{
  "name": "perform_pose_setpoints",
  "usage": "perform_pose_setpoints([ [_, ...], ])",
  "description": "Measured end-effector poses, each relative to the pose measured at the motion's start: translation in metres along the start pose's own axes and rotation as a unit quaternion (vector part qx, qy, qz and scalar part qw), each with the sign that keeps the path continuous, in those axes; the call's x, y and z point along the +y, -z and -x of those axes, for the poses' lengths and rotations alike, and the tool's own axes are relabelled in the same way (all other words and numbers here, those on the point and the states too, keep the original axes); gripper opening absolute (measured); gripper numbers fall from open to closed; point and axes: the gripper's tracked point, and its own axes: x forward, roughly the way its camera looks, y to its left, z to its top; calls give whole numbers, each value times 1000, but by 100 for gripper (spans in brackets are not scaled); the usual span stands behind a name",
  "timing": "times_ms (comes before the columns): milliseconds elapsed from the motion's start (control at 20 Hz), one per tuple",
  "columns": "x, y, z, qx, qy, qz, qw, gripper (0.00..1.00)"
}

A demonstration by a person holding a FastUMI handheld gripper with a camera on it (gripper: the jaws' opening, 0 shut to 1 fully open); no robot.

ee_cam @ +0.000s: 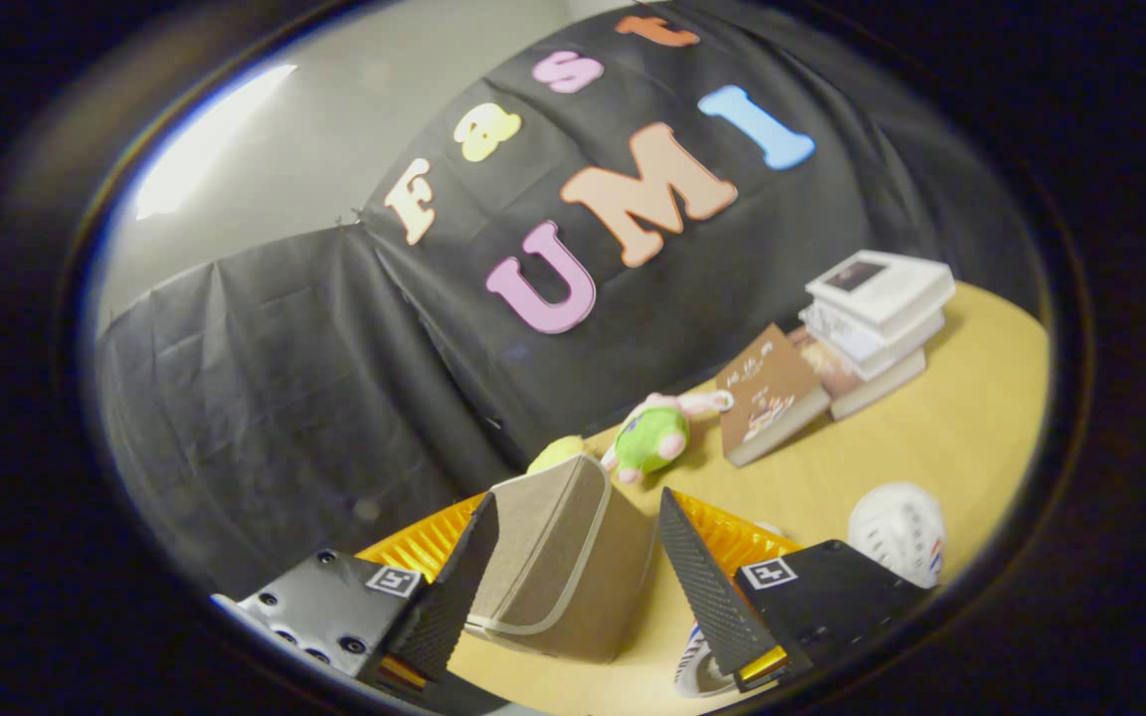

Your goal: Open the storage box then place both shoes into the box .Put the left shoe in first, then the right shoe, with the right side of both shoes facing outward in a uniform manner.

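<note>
Table [931,438]: tan top against the black cloth wall, seen tilted.
Box [558,567]: beige fabric, standing between the fingers; whether they touch it, I cannot tell.
Gripper [578,577]: fingers spread wide, one either side of the box.
Books [876,318]: stacked beyond the right finger, one brown book [767,393] leaning beside.
Shoe [896,532]: white, just right of the right finger.
Toy [655,433]: green and pink plush, beyond the box.
</note>
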Motion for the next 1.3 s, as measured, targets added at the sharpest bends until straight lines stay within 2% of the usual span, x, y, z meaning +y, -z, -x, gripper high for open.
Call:
perform_pose_setpoints([
  [200, -7, 32, -19, 75, -27, -131, 988, 100],
  [400, 0, 64, -27, 136, -53, -212, 966, 99],
  [900, -1, 112, -46, 206, -68, -340, 915, 99],
  [1200, 11, 118, -48, 226, -89, -382, 892, 99],
  [1300, 12, 120, -48, 228, -89, -381, 892, 99],
])
